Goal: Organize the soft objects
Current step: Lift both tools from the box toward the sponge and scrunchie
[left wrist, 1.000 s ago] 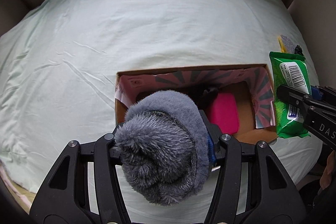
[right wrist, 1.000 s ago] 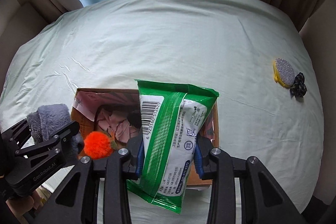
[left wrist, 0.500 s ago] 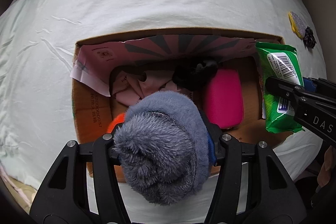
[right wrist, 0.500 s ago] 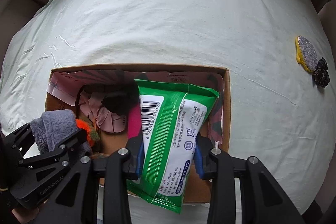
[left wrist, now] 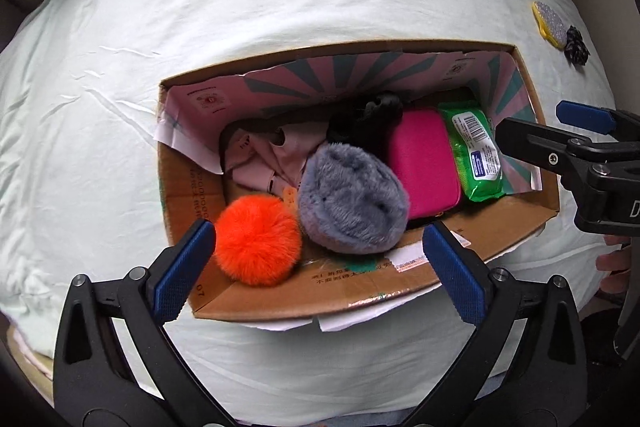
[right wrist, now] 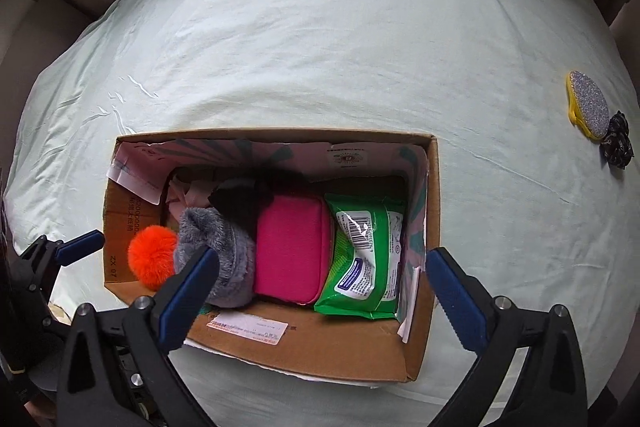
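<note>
Inside cardboard box (right wrist: pixel 304 343): grey fur piece (left wrist: pixel 352 199), wipes pack (right wrist: pixel 362 263); both grippers just spread, empty; left view alone shows fingers (left wrist: pixel 612 261), perhaps.

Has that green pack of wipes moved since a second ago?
Yes. The green wipes pack has dropped from the right gripper, whose jaws have just been opening, into the cardboard box, against its right wall beside the pink pouch.

both grippers are black plastic with angular, triangular cut-outs in the arms. the left gripper (left wrist: pixel 320 267) has 2 fingers faced with blue textured pads (left wrist: pixel 182 277) and round silver screws at the joints. the right gripper (right wrist: pixel 322 293) is built alike, with blue pads (right wrist: pixel 454 301). white lettering marks each gripper's side, only partly readable.
</note>
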Available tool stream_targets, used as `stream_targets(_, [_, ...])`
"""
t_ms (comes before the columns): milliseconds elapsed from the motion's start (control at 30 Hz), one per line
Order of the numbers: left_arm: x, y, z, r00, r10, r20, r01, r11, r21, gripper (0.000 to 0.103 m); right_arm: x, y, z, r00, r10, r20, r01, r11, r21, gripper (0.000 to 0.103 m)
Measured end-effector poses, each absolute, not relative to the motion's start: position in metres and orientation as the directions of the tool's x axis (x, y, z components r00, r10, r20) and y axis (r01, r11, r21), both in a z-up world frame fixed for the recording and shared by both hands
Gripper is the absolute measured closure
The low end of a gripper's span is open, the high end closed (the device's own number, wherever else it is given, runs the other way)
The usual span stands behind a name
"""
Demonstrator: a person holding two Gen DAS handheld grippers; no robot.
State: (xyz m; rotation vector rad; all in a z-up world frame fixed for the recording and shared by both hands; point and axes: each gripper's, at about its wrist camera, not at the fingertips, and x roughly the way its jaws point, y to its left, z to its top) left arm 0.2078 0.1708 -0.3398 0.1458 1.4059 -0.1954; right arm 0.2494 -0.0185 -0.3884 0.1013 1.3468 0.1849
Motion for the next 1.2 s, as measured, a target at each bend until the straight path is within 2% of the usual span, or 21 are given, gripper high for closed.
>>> stream_targets(367, [0.186,0.186,-0.298,0.233,-0.082,-0.969,0.188,0.981,-0.037,0.000,0.223,-0.013,-0.352,0.283,0.175,-0.943,-0.070,0.984,0.161,0.000])
stream_targets(667, [0.159,0.203,-0.240,0.345,-0.108,-0.932,0.187,0.981,-0.045,0.000,0.190,-0.003,-0.301,0.394,0.177,-0.902,-0.075,0.984,0.160,0.000])
stream_targets(933, [0.124,0.220,-0.171,0.481,-0.144,-0.865,0.172,0.983,-0.069,0.000,0.147,0.005,-0.245,0.501,0.176,-0.847,-0.066,0.984,0.165,0.000])
stream_targets(1200, [0.085,0.227,-0.111,0.617,-0.147,-0.773,0.159,0.985,-0.061,0.000,0.101,0.009,-0.181,0.643,0.131,-0.755,-0.076,0.991,0.108,0.000])
